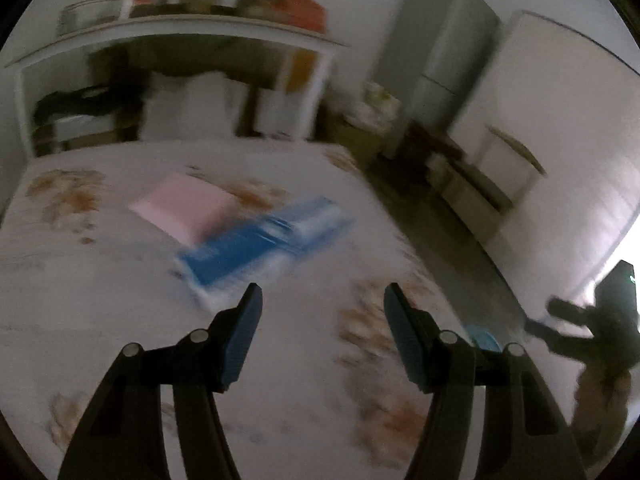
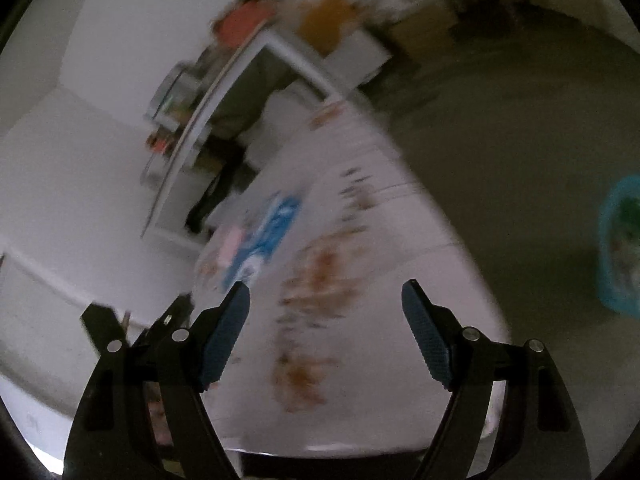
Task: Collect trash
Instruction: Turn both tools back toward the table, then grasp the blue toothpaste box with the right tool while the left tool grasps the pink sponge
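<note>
Both views badly blurred; no brand, label or writing readable anywhere. Left gripper (image 1: pixel 322 300) spread wide, nothing between the blue pads, poised above a white table (image 1: pixel 120 288) with a brownish floral print. Blue-and-white packet (image 1: pixel 260 240) flat on the table ahead of the left fingertip, partly overlapping a pink sheet (image 1: pixel 180 204). Right gripper (image 2: pixel 326 300) likewise gaping and empty, over the same table's near end. Turquoise bin (image 2: pixel 618 248) on the grey floor, well right of the table, some contents inside, too smeared to identify.
</note>
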Demonstrator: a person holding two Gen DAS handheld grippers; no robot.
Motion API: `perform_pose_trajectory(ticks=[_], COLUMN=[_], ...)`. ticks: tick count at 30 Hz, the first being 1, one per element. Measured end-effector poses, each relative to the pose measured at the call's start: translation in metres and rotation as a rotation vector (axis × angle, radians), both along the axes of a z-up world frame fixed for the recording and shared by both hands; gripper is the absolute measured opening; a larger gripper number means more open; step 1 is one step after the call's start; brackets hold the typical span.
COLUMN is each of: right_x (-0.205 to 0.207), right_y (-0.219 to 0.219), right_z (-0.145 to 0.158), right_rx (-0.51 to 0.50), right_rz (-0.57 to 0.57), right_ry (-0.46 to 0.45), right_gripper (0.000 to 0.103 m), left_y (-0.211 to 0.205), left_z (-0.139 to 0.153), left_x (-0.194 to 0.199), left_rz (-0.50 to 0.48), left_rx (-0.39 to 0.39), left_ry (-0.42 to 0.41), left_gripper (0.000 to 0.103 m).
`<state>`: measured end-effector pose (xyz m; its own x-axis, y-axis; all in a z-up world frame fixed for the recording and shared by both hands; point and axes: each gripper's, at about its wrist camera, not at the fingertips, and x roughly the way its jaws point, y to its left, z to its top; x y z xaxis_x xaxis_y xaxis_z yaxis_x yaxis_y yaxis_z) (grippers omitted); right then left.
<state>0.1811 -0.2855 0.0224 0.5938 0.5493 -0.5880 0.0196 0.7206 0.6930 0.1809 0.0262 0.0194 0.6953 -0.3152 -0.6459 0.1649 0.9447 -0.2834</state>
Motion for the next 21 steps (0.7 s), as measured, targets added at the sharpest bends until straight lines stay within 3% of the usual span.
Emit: perform_pose_trajectory(ticks=[4, 8, 13, 21], right_x=[0.030, 0.048, 0.066, 0.102], right_y=[0.051, 0.089, 0.106, 0.128], right_z=[0.008, 0.017, 0.017, -0.002], right_rx=[0.020, 0.005, -0.053, -0.134], right_rz=[0.097, 0.174, 0.200, 0.192], right_ry=[0.003, -0.001, 0.038, 0.123], right_gripper=[0.075, 0.075, 0.075, 0.075], left_y=[0.044, 0.069, 0.069, 0.051], left_z=[-0.020, -0.048, -0.063, -0.065], left_x=[0.049, 0.087, 0.094, 0.081], left_rz=[0.096, 0.085, 0.040, -0.092], left_rx=[0.049, -0.044, -0.166, -0.274], left_ry=[0.043, 0.147, 0.198, 0.215], left_gripper=[0.061, 0.061, 0.061, 0.060])
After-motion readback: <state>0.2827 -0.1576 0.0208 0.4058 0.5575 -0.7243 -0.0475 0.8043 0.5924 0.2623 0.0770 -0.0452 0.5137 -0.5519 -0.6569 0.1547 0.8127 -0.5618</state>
